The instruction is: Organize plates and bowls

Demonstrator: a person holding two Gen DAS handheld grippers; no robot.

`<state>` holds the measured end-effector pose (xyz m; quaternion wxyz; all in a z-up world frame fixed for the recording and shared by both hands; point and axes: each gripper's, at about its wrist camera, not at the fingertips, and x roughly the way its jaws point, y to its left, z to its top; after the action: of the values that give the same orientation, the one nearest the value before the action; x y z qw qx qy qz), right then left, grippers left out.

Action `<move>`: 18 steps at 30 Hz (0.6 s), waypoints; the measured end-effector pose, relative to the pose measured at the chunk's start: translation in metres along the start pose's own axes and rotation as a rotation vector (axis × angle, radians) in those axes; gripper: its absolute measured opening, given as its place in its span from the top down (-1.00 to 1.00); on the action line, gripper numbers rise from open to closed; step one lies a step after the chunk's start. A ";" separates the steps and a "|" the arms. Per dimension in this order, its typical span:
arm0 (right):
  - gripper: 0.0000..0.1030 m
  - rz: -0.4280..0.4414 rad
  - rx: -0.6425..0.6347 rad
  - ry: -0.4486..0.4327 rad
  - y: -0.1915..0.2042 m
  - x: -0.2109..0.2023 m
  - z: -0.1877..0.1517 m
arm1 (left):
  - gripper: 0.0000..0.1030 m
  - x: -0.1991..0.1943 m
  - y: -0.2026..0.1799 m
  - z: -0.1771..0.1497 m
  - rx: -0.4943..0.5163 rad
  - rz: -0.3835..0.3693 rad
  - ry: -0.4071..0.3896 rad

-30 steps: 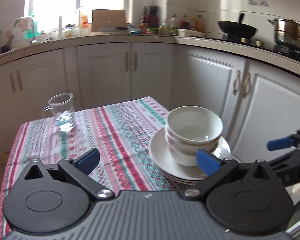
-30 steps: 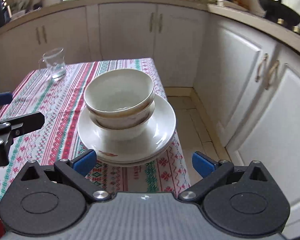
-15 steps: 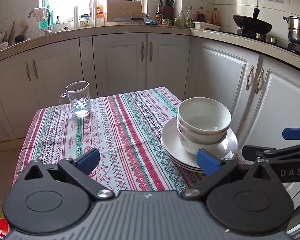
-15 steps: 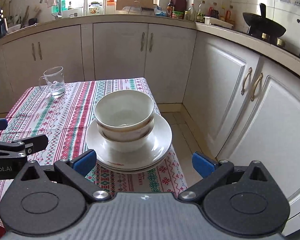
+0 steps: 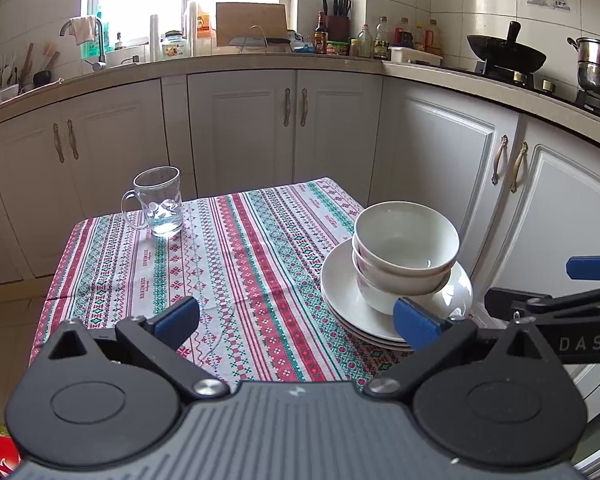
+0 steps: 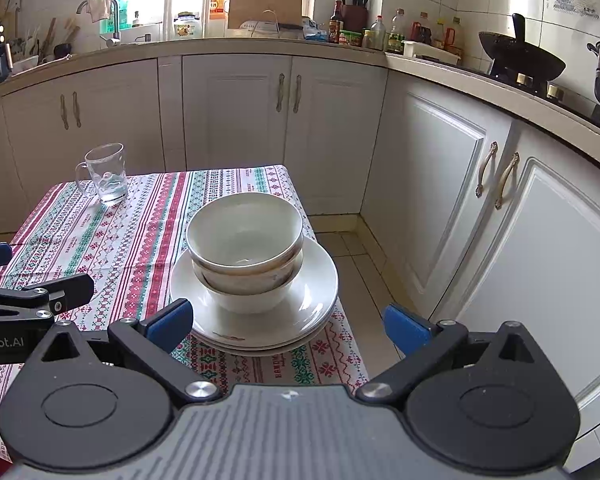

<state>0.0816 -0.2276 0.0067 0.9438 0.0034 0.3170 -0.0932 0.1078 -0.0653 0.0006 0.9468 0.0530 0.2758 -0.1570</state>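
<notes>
Ahead of your left gripper (image 5: 296, 322) the tablecloth (image 5: 228, 264) is bare; only the glass mug (image 5: 158, 202) stands far ahead-left. Stacked bowls (image 6: 246, 252) on plates (image 6: 316, 292) block straight ahead of your right gripper (image 6: 288, 326); cabinets (image 6: 520, 216) wall its right.

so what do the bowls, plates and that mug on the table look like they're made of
Bowls: glazed white ceramic, probably; glossy and opaque, with soft reflections inside.
Plates: the same glossy white glaze, so likely ceramic, with a small painted mark at the rim.
Mug: clear glass by its look; the cabinets show through it.
</notes>
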 end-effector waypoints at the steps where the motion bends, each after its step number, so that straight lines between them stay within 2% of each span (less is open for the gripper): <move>1: -1.00 -0.001 0.000 0.000 0.000 0.000 0.000 | -0.99 0.000 0.000 0.000 0.000 0.000 0.000; 18: -1.00 -0.016 -0.009 -0.011 0.002 -0.003 0.000 | -0.99 -0.002 0.000 0.001 -0.006 0.005 0.004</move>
<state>0.0793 -0.2247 0.0086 0.9447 -0.0039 0.3125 -0.0993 0.1064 -0.0646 0.0029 0.9469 0.0512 0.2779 -0.1537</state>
